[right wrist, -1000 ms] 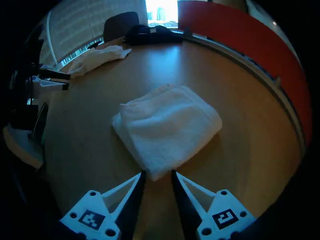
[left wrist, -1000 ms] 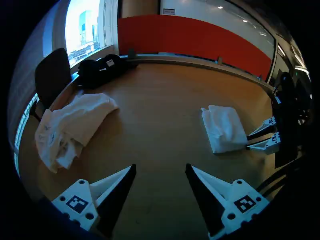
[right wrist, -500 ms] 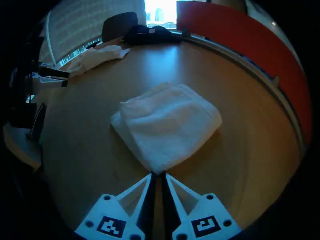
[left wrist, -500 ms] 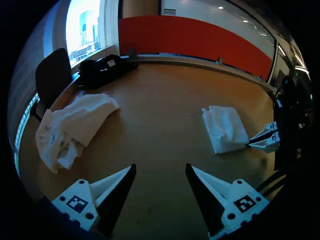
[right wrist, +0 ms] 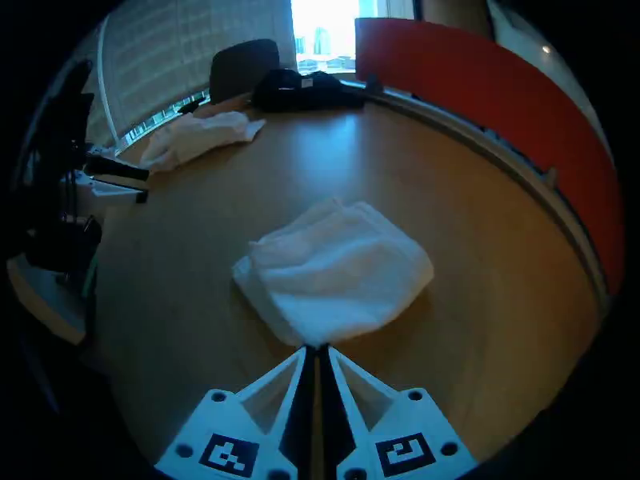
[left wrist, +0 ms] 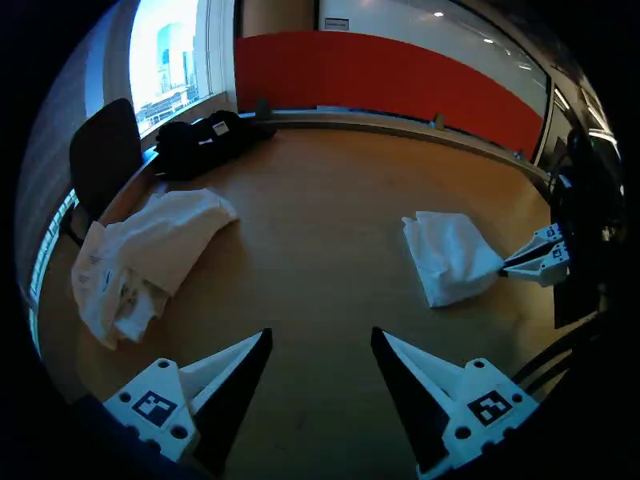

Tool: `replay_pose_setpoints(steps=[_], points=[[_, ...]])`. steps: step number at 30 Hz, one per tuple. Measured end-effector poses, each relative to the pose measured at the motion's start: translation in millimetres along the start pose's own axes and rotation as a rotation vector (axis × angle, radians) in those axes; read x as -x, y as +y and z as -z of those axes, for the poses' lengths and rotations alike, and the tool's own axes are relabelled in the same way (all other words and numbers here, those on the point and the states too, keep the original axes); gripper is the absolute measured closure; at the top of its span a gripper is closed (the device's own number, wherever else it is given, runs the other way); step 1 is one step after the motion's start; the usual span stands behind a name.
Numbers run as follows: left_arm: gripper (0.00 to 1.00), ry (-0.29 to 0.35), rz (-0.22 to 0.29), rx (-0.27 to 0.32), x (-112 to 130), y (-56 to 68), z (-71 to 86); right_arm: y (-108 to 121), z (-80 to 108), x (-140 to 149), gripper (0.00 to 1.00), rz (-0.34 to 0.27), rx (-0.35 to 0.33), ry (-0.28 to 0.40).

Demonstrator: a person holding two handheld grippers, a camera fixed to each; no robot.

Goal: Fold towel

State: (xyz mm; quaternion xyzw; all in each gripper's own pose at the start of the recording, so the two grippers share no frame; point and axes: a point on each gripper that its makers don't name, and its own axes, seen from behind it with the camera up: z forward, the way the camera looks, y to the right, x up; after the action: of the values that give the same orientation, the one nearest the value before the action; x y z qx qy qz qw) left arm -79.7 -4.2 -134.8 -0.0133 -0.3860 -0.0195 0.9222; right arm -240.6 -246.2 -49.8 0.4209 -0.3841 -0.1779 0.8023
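- Fingers of the right gripper (right wrist: 318, 350) were drawn almost together, with only a thin slit between them, and the near corner of the towel (right wrist: 336, 268) ran into their tips; it looked pinched there.
- The left gripper (left wrist: 320, 332) was spread wide and held nothing, hanging over bare table (left wrist: 320, 240) well apart from the towel.
- The towel lay as a folded white pad on the wooden table, towards its middle, with the pinched corner seeming slightly raised in the left gripper view.
- It looked like thick terry: light, soft and limp. The layers would likely sag and slide apart if lifted by one corner alone.
- A better hold would probably take all the layers at a corner or along an edge, with the second gripper on the neighbouring corner to keep the fold square.
- Farther off lay a crumpled white cloth (left wrist: 144, 256) near the table's edge, a dark bag (left wrist: 204, 140) beyond it and a chair (left wrist: 104, 156) by the window.
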Motion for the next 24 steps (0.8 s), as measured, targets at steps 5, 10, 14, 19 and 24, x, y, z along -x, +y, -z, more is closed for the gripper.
replay_pose_setpoints(steps=[5, 10, 14, 19, 24], points=[[0.09, 0.001, 0.0, 0.0, 0, -0.2, 1.0, 4, 14.3, -40, 0.95, 0.03, -0.016, 0.048], [0.09, 0.002, -0.002, 0.003, 0, 1.7, 1.7, 8, 30.0, -85, 0.95, 0.059, -0.032, 0.103], [0.09, 0.005, -0.005, 0.007, -1, 3.2, 1.9, 10, 44.6, -119, 0.95, 0.066, -0.049, 0.148], [0.09, 0.012, -0.005, 0.014, -5, 5.5, 2.3, 18, 63.5, -146, 0.95, 0.08, -0.042, 0.179], [0.09, 0.018, -0.01, 0.022, -9, 8.8, 2.4, 24, 76.5, -153, 0.95, 0.091, -0.03, 0.186]])
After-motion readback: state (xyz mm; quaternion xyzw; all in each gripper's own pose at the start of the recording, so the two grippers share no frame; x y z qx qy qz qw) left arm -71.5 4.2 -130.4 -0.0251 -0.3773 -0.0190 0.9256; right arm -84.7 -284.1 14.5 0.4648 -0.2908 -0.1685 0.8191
